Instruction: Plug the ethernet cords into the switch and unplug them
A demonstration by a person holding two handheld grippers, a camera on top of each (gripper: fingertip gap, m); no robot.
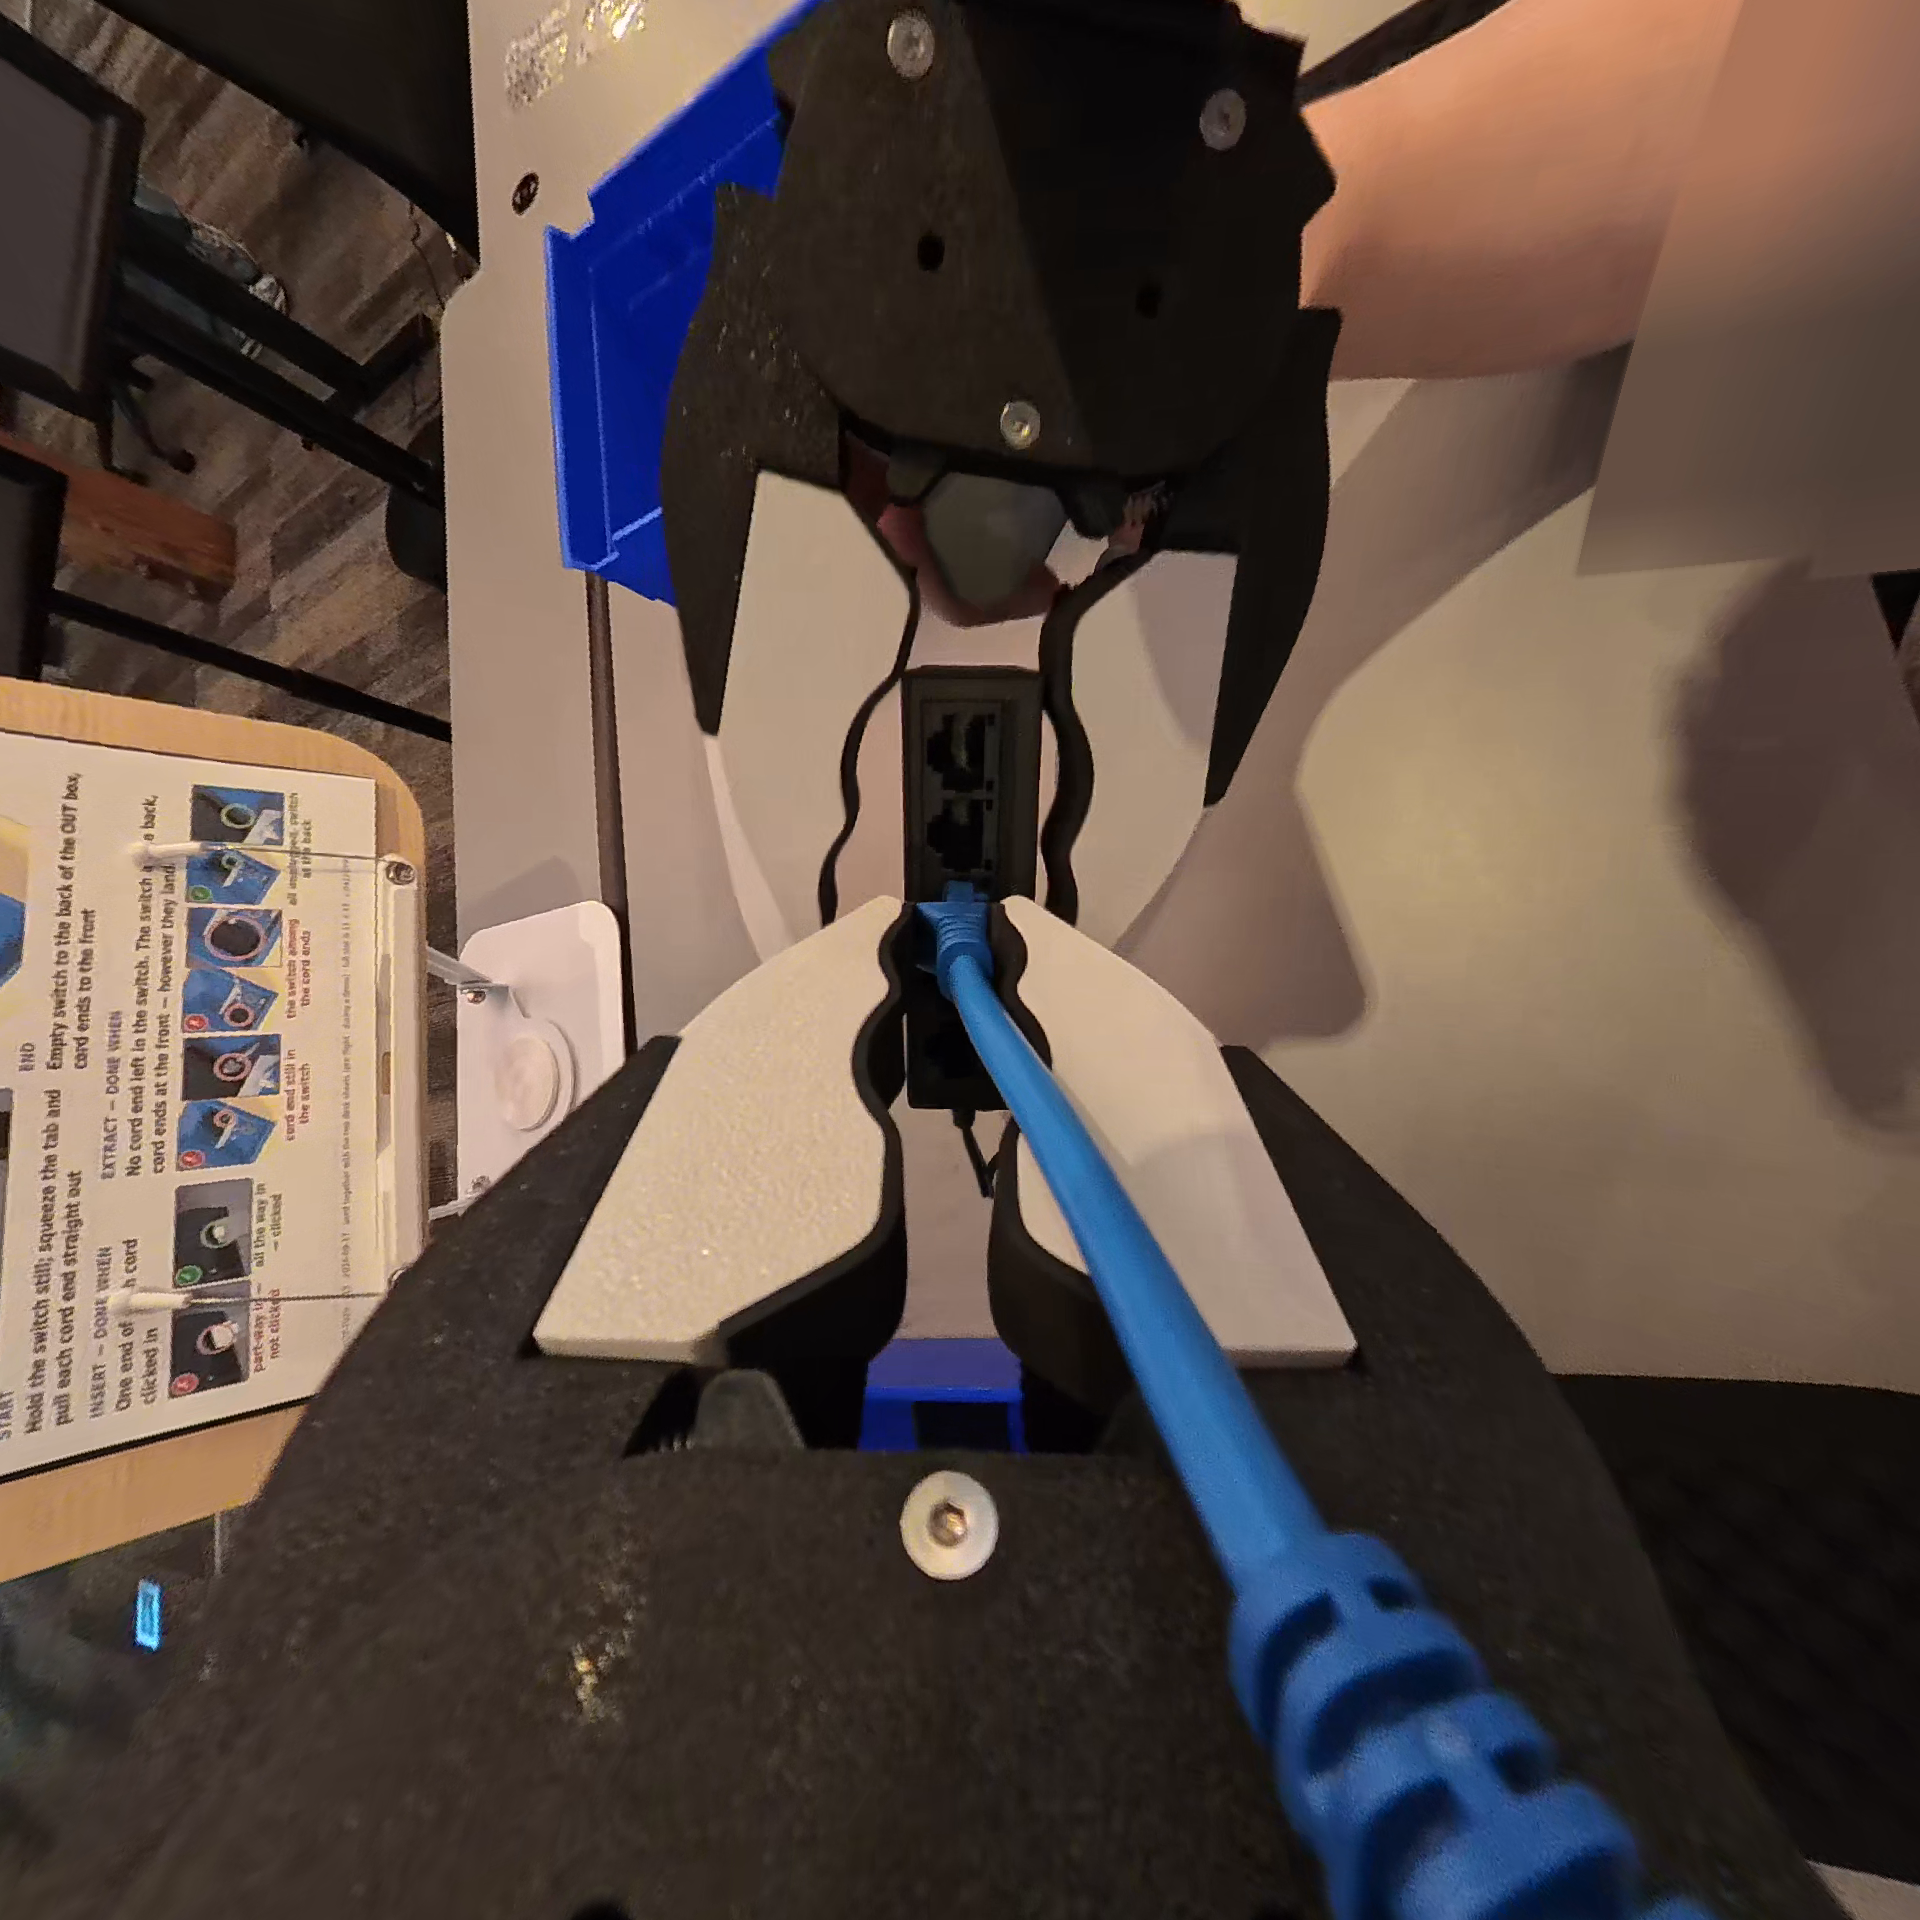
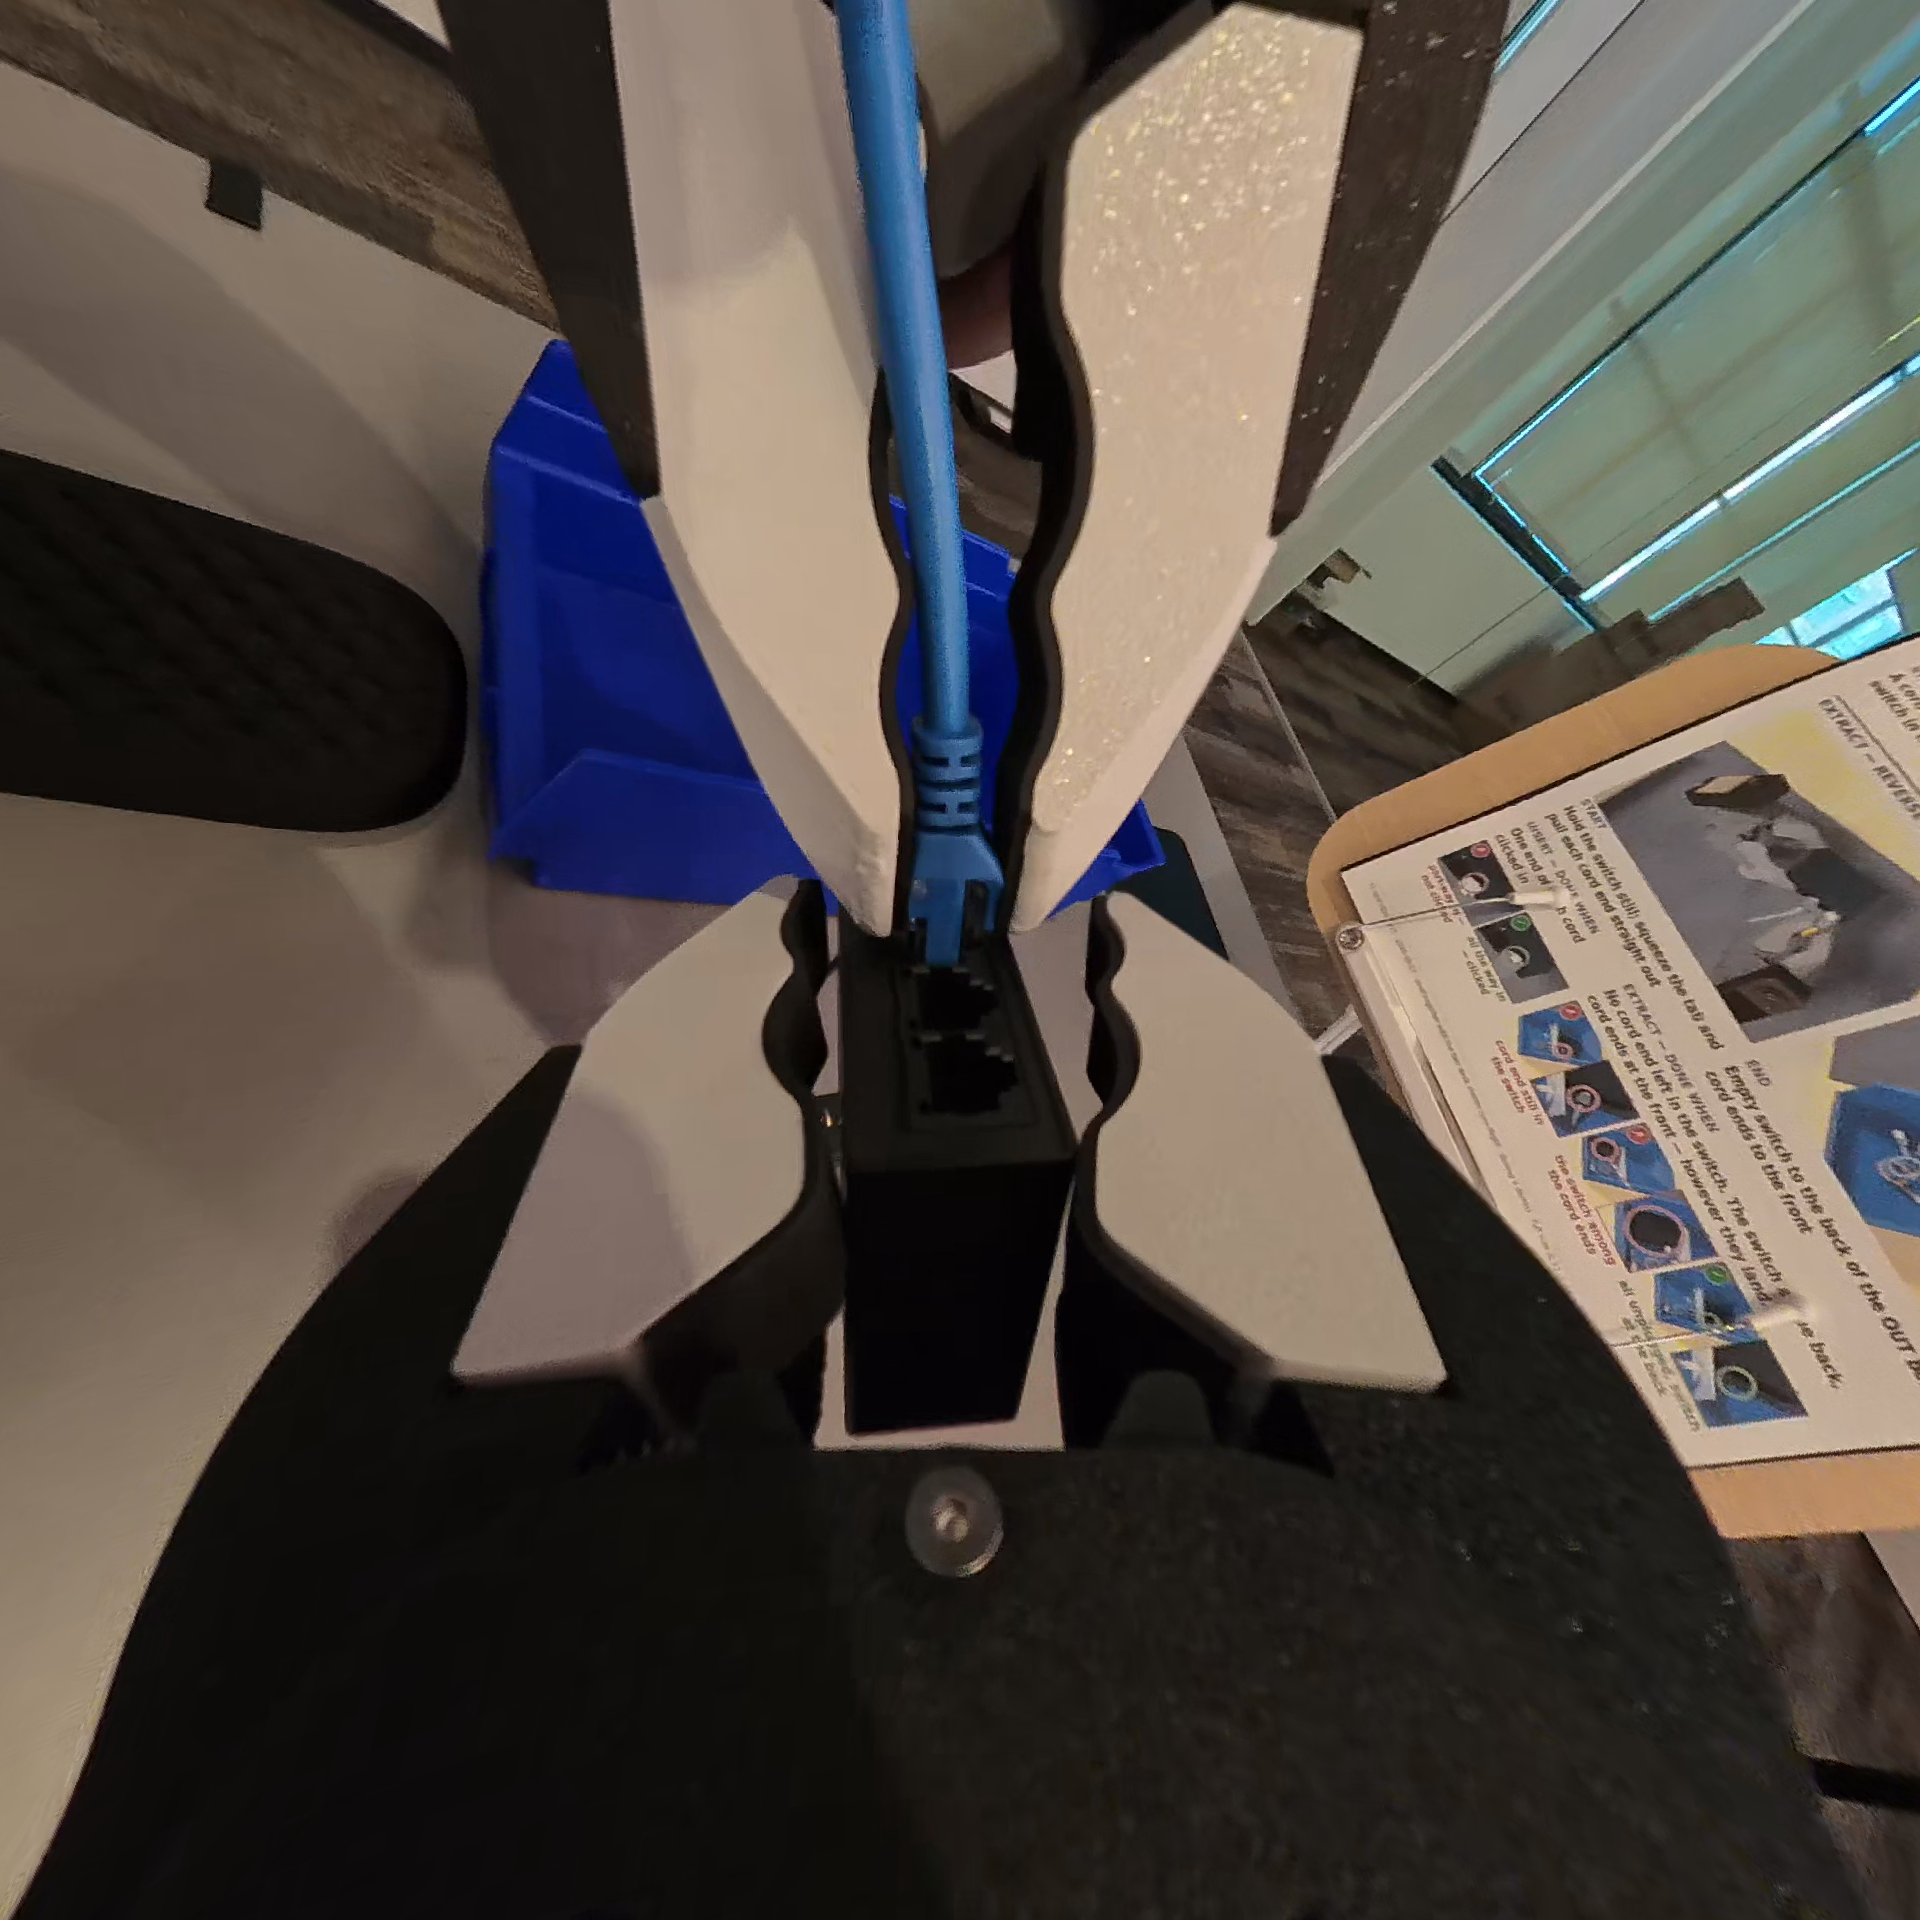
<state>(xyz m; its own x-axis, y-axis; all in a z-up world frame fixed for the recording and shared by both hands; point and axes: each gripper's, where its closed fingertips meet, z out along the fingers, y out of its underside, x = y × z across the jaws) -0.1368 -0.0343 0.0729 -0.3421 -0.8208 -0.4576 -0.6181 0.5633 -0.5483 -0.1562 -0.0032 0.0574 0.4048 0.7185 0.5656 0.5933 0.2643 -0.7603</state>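
A black switch (image 2: 951, 1226) lies on the white table (image 1: 1455, 935), two bare ports showing. My right gripper (image 2: 951, 935) is open. Its fingers (image 2: 686, 1143) stand on either side of the switch, with a slit of table showing beside its left pad. In the left wrist view the same fingers (image 1: 857, 774) flank the switch (image 1: 971, 790). My left gripper (image 1: 954, 912) is shut on the blue plug (image 1: 951, 930) of a blue ethernet cord (image 1: 1081, 1174). The plug (image 2: 951, 873) has its tip at a port of the switch; how deep is unclear.
A blue bin (image 2: 592, 727) stands just behind the switch and shows in the left wrist view (image 1: 623, 312). A wooden board with an instruction sheet (image 2: 1662, 1091) lies off the table's side. A black chair seat (image 2: 208, 644) and a person's arm (image 1: 1455, 239) are close by. My left and right fingertips are right by each other.
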